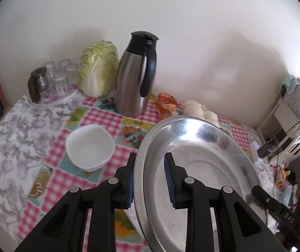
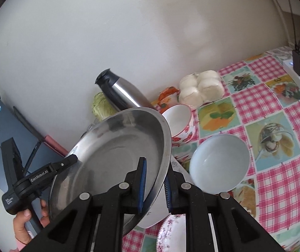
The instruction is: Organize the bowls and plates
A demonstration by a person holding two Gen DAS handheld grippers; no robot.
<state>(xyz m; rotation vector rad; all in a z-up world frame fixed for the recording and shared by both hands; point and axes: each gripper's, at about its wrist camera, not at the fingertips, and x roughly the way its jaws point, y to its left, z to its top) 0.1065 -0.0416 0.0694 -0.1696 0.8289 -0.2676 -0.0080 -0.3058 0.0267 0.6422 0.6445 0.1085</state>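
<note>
A large steel plate (image 1: 202,151) (image 2: 112,151) is held tilted above the checked tablecloth by both grippers. My left gripper (image 1: 150,180) is shut on its left rim, and my right gripper (image 2: 154,189) is shut on the opposite rim. In the right wrist view a hand holds the left gripper's body (image 2: 45,172) at the plate's far edge. A white square bowl (image 1: 89,147) sits on the cloth left of the plate. A pale blue bowl (image 2: 219,163), a red-patterned bowl (image 2: 179,121) and a floral plate (image 2: 170,233) lie to the right. A white bowl (image 2: 154,216) is partly hidden under the steel plate.
Along the wall stand a steel thermos jug (image 1: 135,75), a cabbage (image 1: 97,67), upturned glasses (image 1: 55,77), an orange packet (image 1: 166,105) and a bag of white buns (image 2: 202,88). A charger in a power strip (image 2: 299,65) sits at the far right.
</note>
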